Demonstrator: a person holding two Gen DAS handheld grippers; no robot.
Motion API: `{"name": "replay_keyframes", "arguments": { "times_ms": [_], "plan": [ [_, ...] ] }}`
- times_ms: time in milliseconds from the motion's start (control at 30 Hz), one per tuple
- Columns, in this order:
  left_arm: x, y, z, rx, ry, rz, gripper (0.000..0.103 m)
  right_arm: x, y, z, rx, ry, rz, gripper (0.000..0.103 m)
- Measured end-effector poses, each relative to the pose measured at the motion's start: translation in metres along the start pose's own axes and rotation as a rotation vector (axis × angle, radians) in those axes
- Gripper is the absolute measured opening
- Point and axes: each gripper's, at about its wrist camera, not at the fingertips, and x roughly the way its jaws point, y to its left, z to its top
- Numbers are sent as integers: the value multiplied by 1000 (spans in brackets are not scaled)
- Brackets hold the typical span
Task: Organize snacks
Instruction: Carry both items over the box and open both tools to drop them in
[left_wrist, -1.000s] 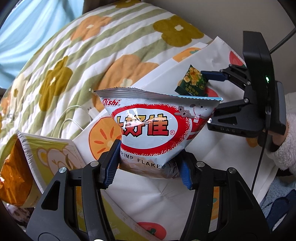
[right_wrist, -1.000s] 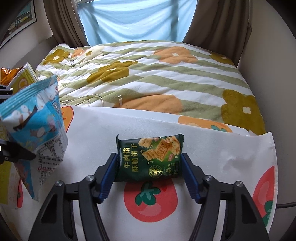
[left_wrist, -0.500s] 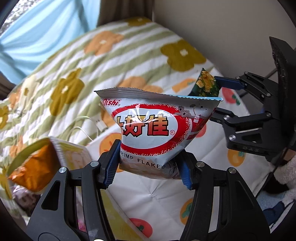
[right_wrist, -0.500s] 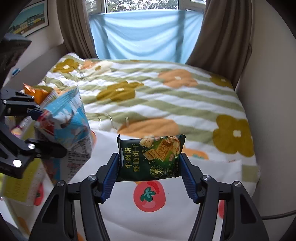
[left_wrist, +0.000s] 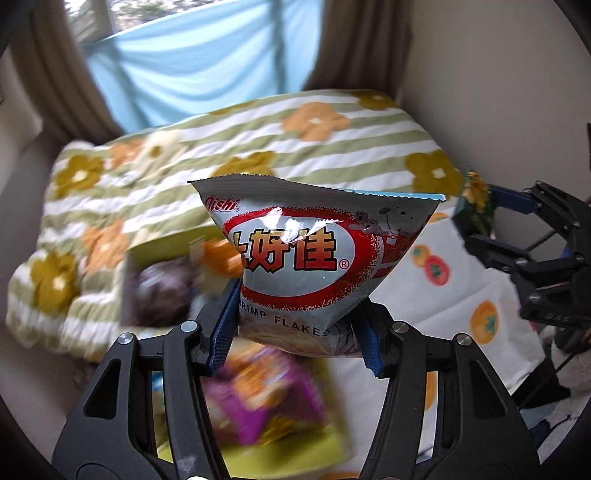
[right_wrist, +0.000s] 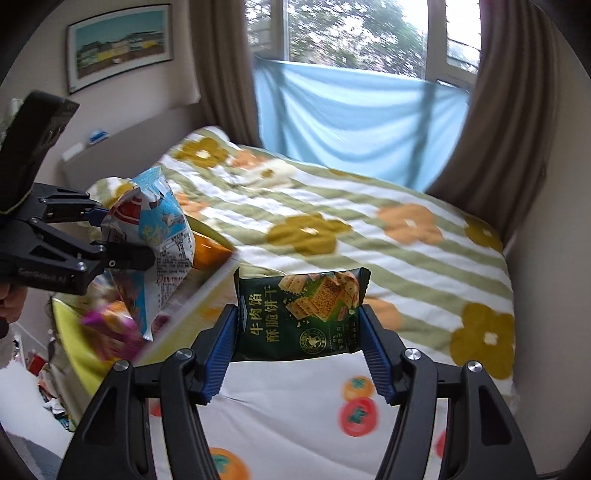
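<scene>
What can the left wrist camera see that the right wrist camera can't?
Only the left wrist view shows the front of the shrimp flakes bag, with its red oval and big letters, clamped in the left gripper.
Only the right wrist view shows the front of the green cracker pack, shut in the right gripper, plus the framed picture and window.
Both show the flowered quilt, blue cloth, curtains, fruit-print sheet, both snacks and both grippers.

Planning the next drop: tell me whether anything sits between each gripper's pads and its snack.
Nothing visible does. The left gripper is clamped directly on the shrimp flakes bag, and the right gripper directly on the green cracker packet; both hang clear above the bed.
</scene>
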Motion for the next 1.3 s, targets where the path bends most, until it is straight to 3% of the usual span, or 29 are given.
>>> {"name": "replay_keyframes", "arguments": {
  "times_ms": [267,600,633,667,700,767,1067,1300],
  "plan": [
    [-37,85,-79,-36,2,35,53,-9,100,9,2,-26,45,60],
    [-27,145,-146,-97,50,8,55,-1,192,-9,101,35,23,60],
    [-24,144,-146,-97,54,5,57,0,197,-11,108,42,15,60],
    [-21,144,-147,-96,64,2,66,1,201,-12,116,48,10,60],
    [-18,143,-149,-92,75,3,86,1,203,-14,124,54,6,60],
    [-16,139,-152,-77,69,26,103,2,206,-17,134,70,-4,60],
    [-33,148,-155,-147,46,-4,103,7,207,-19,126,91,1,60],
    [-48,154,-148,-174,6,4,103,24,206,10,101,95,24,61]
  ]
}}
